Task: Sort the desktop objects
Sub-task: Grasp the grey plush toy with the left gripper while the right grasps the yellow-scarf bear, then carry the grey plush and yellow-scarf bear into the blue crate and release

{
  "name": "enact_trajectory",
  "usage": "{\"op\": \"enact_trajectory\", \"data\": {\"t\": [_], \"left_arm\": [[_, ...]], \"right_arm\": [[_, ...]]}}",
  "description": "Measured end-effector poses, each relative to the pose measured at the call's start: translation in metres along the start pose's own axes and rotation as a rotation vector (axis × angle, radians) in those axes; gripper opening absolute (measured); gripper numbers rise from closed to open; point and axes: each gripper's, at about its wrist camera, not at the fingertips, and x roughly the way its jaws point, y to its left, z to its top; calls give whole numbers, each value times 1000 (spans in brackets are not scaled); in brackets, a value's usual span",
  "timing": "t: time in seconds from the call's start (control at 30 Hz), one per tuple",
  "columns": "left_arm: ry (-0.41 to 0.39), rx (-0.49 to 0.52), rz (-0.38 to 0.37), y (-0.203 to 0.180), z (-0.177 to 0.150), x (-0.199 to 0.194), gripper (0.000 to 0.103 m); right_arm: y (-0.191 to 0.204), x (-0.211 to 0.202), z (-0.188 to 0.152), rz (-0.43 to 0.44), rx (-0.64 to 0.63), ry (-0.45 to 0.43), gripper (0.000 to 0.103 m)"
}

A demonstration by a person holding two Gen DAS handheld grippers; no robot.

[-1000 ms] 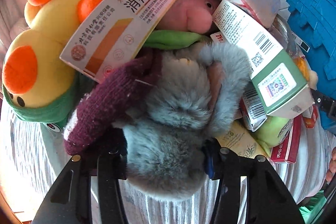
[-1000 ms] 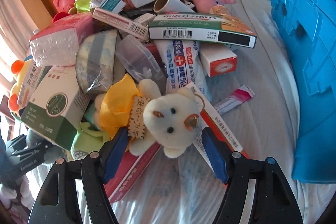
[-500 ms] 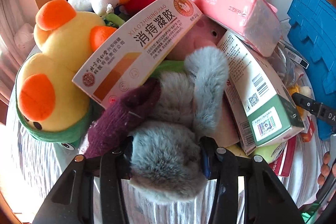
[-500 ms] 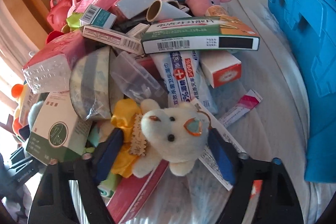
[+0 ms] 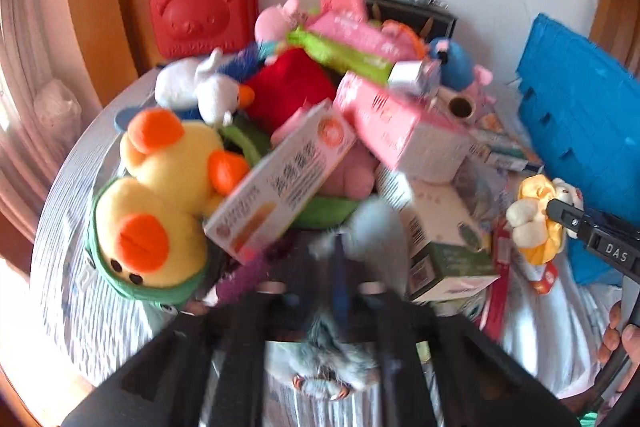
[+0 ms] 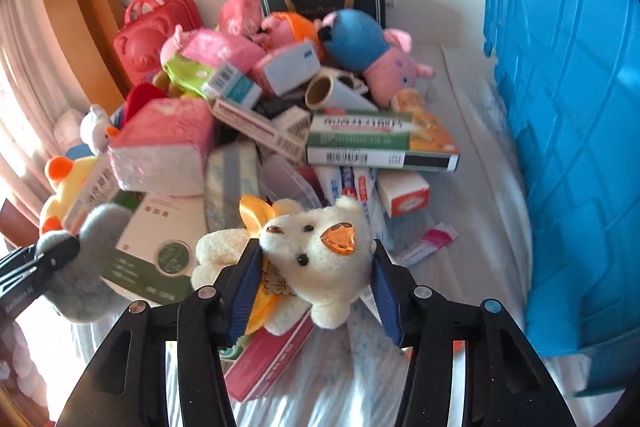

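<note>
Sorting is looking barely begun: you are holding one toy in each tool, and nearly everything else is sitting heaped beside the blue crate [image 6: 568, 147]. Your right gripper [image 6: 316, 279] is pinching the white teddy bear [image 6: 320, 259] by its head, raised just clear of the heap on the side nearest the crate. Your left gripper [image 5: 340, 291] is pressed together on the grey furry toy [image 5: 324, 359], at the heap's far side from the crate; that view is blurring, so exactly how the pads are seating is hard to tell.

Still waiting in the heap are the yellow duck plush [image 5: 160, 195], the pink tissue pack [image 6: 164, 147], the long green-and-white medicine box [image 6: 380, 143], a blue-and-pink pig plush [image 6: 368, 47] and a red bear case [image 6: 148, 39] farthest from you. Boxes are lying across the plush toys there, so I judge that pulling one could be dragging its neighbours along.
</note>
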Motion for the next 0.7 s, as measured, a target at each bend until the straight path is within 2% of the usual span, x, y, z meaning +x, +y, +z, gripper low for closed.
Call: {"op": "enact_trajectory", "data": {"t": [0.1,0.23,0.33,0.47,0.53,0.57,0.6,0.67,0.7], "left_arm": [[1,-5,0,10,13,-8,4],[65,-10,-35,21,1,-13,4],[131,15,-73,13,-20,-1,4],[242,21,-173,4,-46,18,4],[289,20,-207,-2,-59,29,15],[313,26,-197,-5,-65,36,34],[320,34,-184,-9,-70,41,60],[308,55,-131,-15,-76,48,85],[309,58,-96,-16,-79,52,86]], "right_arm": [[4,-17,5,-21,-16,-33,51],[6,-24,1,-29,-13,-21,51],[5,-18,-10,-25,-3,15,51],[2,-9,-30,-22,8,65,52],[1,-5,-39,-19,14,86,52],[0,-3,-42,-18,16,95,52],[-1,0,-45,-17,18,104,53],[-3,4,-50,-12,24,121,53],[-4,6,-51,-10,24,127,53]]}}
